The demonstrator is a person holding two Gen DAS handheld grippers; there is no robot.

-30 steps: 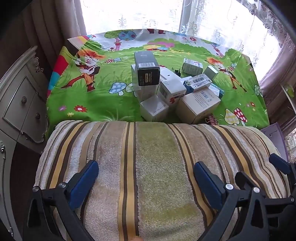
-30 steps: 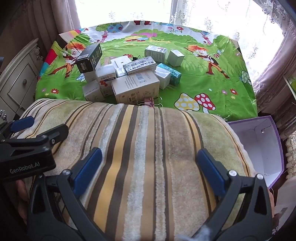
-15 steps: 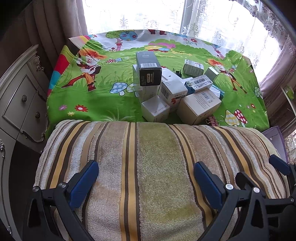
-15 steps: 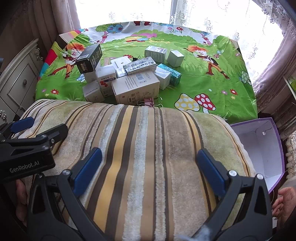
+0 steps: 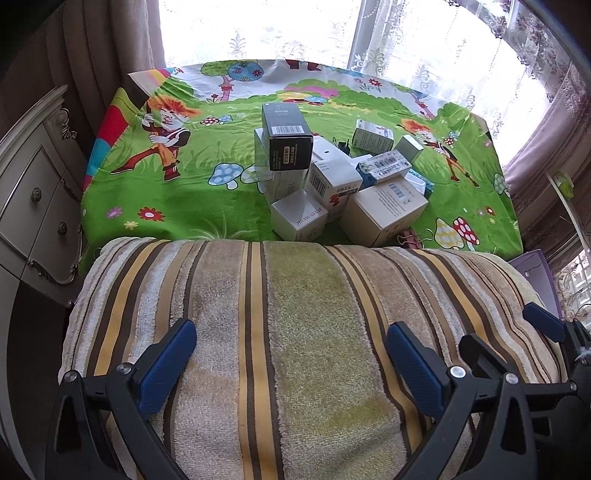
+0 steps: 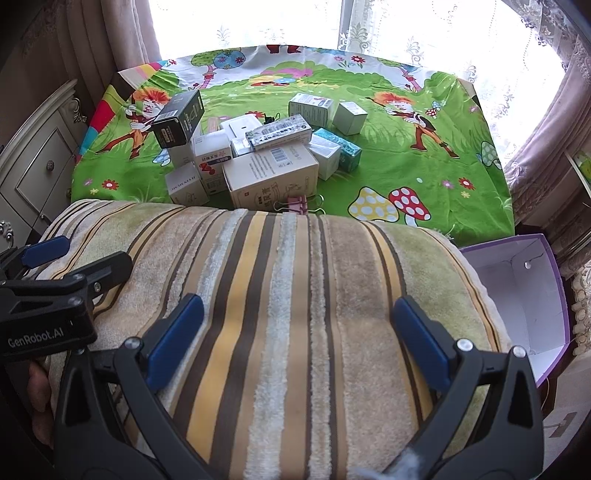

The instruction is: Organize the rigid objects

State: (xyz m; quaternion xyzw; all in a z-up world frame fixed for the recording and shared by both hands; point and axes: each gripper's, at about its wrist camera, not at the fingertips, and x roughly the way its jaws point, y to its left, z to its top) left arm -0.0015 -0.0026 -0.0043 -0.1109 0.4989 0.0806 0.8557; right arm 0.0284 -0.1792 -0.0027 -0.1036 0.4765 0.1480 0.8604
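nothing has shifted since earlier. boxes (image 5: pixel 332 177): heaped mid-tabletop, unsorted. purple bin (image 6: pixel 524 295): empty. left gripper (image 5: pixel 291 354), right gripper (image 6: pixel 299 332): fingers spread, holding nothing.

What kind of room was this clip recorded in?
Probably a home bedroom or living room: lace curtains over a bright window, an ornate drawer cabinet, and a cartoon-print cloth holding small boxes behind a striped cushion.
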